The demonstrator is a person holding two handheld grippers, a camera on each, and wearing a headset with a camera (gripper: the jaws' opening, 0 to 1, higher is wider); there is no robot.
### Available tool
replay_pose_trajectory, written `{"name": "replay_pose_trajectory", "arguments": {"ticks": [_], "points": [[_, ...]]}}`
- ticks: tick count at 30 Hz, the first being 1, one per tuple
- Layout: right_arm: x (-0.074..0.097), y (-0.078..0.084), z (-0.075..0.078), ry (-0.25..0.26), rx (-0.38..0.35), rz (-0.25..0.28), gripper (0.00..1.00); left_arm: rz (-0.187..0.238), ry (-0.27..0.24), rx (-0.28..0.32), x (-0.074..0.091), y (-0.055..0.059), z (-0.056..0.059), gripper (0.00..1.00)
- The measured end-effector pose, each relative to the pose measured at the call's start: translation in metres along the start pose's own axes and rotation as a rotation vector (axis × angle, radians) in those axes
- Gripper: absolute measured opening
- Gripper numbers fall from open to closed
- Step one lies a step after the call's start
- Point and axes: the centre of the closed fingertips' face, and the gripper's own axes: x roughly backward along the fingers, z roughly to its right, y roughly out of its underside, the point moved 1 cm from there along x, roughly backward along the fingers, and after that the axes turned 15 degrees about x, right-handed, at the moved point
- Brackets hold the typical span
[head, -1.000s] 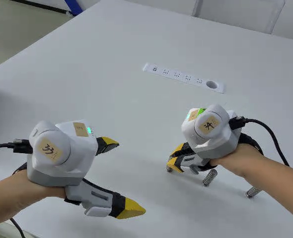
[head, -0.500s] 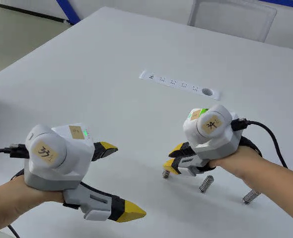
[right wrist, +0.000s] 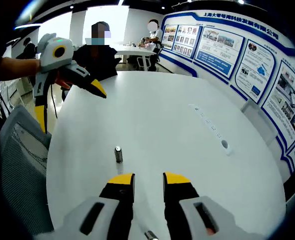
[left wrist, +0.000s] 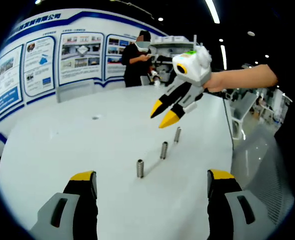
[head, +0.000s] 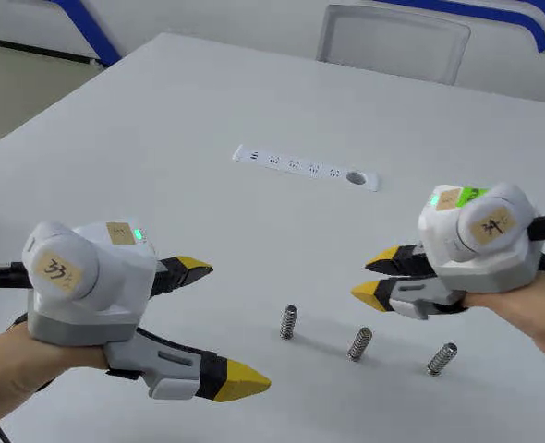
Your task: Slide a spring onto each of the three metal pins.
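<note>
Three small metal springs stand upright in a row on the white table: left spring (head: 289, 322), middle spring (head: 359, 343), right spring (head: 442, 358). The left gripper view shows the same row (left wrist: 164, 150). Any pins inside them are hidden by the coils. My right gripper (head: 372, 279) hovers above and to the right of the row, slightly open, holding nothing; its own view (right wrist: 148, 181) has one spring (right wrist: 118, 154) ahead of it. My left gripper (head: 219, 323) is at the lower left, to the left of the springs, with jaws wide open and nothing between them.
A white power strip (head: 305, 167) lies flat on the table beyond the springs. A chair (head: 393, 41) stands at the table's far edge. People stand further back in the room (left wrist: 137, 62). The table edge runs close to the left hand.
My right gripper has lifted off the left spring and moved up and right, so all three springs stand uncovered. The head camera has shifted. The left gripper has barely moved.
</note>
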Motion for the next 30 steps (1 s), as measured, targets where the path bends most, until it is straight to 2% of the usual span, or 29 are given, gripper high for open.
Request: {"name": "replay_pose_trajectory", "arguments": {"ticks": [1,4,7,11,18,23,26,30], "points": [[0.009,0.003,-0.001,0.011,-0.042,0.035,0.25,0.005,-0.001,-0.002,0.001,-0.004,-0.001,0.93],[0.03,0.013,-0.003,0.037,-0.114,0.087,0.27,0.043,0.009,0.013,0.002,-0.015,0.0,0.93],[0.047,0.027,-0.008,0.047,-0.143,0.102,0.3,0.043,0.008,0.008,0.001,-0.018,0.001,0.93],[0.063,0.035,-0.016,0.068,-0.226,0.18,0.32,0.018,0.003,-0.009,0.0,-0.017,-0.001,0.92],[0.077,0.055,-0.027,0.075,-0.282,0.193,0.46,0.035,0.013,0.002,0.001,-0.025,0.002,0.95],[0.087,0.059,-0.034,0.079,-0.292,0.213,0.57,0.033,0.024,-0.007,0.001,-0.028,0.006,0.96],[0.09,0.057,-0.035,0.074,-0.308,0.234,0.59,0.022,0.034,-0.018,0.001,-0.027,0.01,0.98],[0.089,0.06,-0.037,0.071,-0.276,0.21,0.69,0.015,0.03,-0.03,0.0,-0.028,0.012,1.0]]}}
